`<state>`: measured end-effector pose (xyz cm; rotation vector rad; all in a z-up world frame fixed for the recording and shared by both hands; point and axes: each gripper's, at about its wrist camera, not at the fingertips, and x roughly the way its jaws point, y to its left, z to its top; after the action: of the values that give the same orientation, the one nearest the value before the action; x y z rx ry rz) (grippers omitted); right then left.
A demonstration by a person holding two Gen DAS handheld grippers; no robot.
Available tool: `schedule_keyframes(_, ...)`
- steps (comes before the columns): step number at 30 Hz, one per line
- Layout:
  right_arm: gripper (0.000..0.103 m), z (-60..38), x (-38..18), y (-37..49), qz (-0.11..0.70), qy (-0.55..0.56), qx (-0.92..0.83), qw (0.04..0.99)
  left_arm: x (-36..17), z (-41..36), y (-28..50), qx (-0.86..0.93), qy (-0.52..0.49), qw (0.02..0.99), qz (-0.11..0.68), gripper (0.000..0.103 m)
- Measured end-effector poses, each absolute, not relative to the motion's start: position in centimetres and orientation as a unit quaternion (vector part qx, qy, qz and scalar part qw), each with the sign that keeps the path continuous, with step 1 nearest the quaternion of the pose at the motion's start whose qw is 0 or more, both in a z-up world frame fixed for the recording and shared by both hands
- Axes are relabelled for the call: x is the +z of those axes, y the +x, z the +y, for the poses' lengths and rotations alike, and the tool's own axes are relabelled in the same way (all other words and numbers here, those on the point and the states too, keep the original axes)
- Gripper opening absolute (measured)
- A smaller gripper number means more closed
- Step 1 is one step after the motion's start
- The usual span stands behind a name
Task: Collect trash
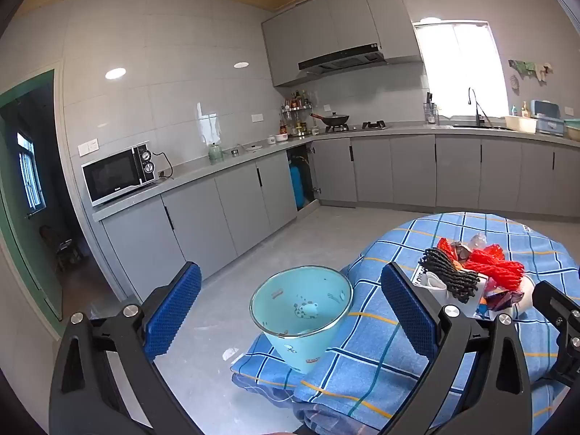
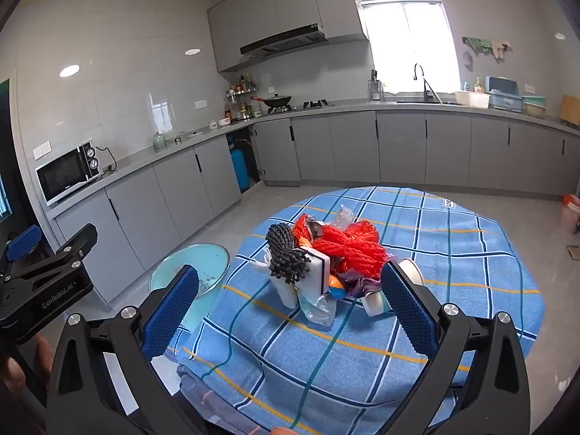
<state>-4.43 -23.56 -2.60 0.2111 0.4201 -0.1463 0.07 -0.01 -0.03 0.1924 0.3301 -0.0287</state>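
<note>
A pile of trash (image 2: 326, 257) lies on the round table with the blue checked cloth (image 2: 453, 272): red mesh netting (image 2: 348, 246), black mesh netting (image 2: 286, 250), a white box (image 2: 315, 272), clear plastic wrap (image 2: 320, 310), a paper cup (image 2: 377, 302). A light blue bin (image 1: 302, 311) stands tilted at the table's left edge. My left gripper (image 1: 290, 308) is open in front of the bin, with the pile (image 1: 471, 275) to its right. My right gripper (image 2: 290, 304) is open, just short of the pile.
Grey kitchen cabinets (image 2: 398, 148) run along the back and left walls, with a microwave (image 1: 119, 174), a stove with a pan (image 1: 335, 120) and a sink (image 2: 424, 99). A blue water tank (image 2: 240, 166) stands in an open cabinet. Grey floor (image 1: 308, 239) surrounds the table.
</note>
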Motion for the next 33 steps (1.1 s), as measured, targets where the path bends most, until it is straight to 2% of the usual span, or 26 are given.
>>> schedule_keyframes(33, 0.099, -24.15, -2.32, -4.51, 0.205, 0.113, -0.075, 0.969, -0.53, 0.02, 0.39, -0.016, 0.103, 0.981, 0.166, 0.098)
